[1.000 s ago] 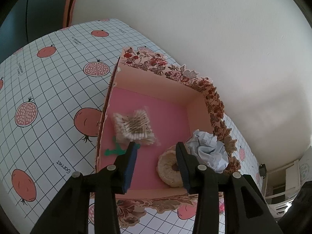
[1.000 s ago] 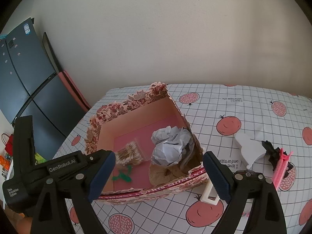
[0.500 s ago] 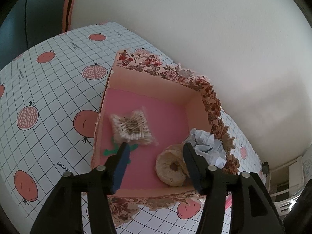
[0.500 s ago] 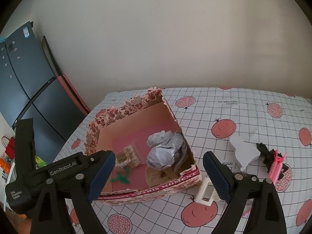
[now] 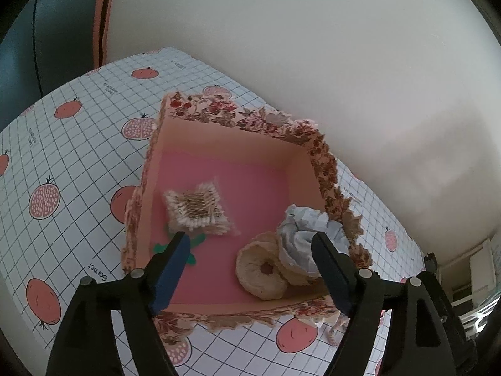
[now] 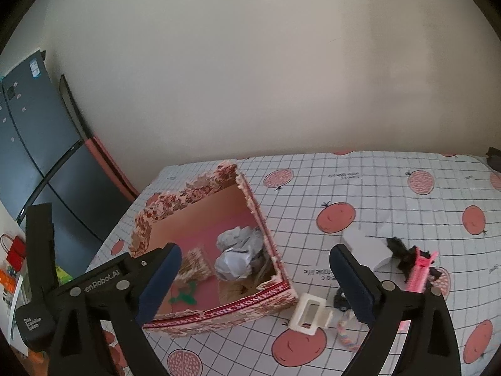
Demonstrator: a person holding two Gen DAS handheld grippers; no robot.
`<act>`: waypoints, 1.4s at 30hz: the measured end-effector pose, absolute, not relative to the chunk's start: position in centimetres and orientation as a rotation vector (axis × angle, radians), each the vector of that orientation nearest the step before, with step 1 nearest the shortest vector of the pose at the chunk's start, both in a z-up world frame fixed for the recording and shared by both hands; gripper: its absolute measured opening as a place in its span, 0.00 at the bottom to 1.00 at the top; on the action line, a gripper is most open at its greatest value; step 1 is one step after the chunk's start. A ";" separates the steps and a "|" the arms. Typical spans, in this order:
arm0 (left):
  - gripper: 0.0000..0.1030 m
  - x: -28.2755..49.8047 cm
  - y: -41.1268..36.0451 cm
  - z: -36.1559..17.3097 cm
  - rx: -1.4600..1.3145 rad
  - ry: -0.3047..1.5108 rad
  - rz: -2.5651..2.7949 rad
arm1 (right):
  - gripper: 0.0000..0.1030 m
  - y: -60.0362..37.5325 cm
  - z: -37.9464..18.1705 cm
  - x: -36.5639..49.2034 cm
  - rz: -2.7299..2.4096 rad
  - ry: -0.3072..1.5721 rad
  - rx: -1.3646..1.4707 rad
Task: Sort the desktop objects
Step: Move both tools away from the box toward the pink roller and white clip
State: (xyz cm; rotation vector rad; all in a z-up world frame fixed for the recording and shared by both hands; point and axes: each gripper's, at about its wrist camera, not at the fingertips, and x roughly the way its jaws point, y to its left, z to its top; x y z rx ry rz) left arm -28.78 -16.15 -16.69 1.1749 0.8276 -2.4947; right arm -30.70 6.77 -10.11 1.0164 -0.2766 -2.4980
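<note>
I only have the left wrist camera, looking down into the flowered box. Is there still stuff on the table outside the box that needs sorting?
Observer: Yes. A white hair claw lies on the tablecloth just outside the box, by its near corner.
Operator: Anything else past that?
Observer: A pink comb lies farther right, against a tangle of black pieces.
Operator: Is the right gripper carrying anything?
Observer: No. The right gripper is empty, its jaws opening, above the box's near corner.
Operator: Anything else out there?
Observer: A white flat piece lies beside the black pieces, and a small rainbow band near the claw.
</note>
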 end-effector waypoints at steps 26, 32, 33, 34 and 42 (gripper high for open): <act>0.81 -29.9 -7.6 -12.6 1.110 0.666 -2.748 | 0.99 19.2 -6.8 -30.8 -2.775 -0.426 0.961; 0.81 -30.2 -4.8 -12.6 1.152 0.624 -2.799 | 0.99 21.3 -7.0 -30.8 -2.810 -0.464 0.987; 0.81 -30.3 -4.3 -12.7 1.163 0.616 -2.805 | 0.99 21.6 -7.1 -30.9 -2.815 -0.468 1.003; 0.81 -30.4 -3.8 -12.8 1.176 0.608 -2.811 | 0.99 21.9 -7.3 -30.9 -2.820 -0.475 1.019; 0.81 -31.4 -0.7 -15.9 1.374 0.556 -2.755 | 0.99 24.0 -11.1 -32.1 -2.775 -0.536 1.245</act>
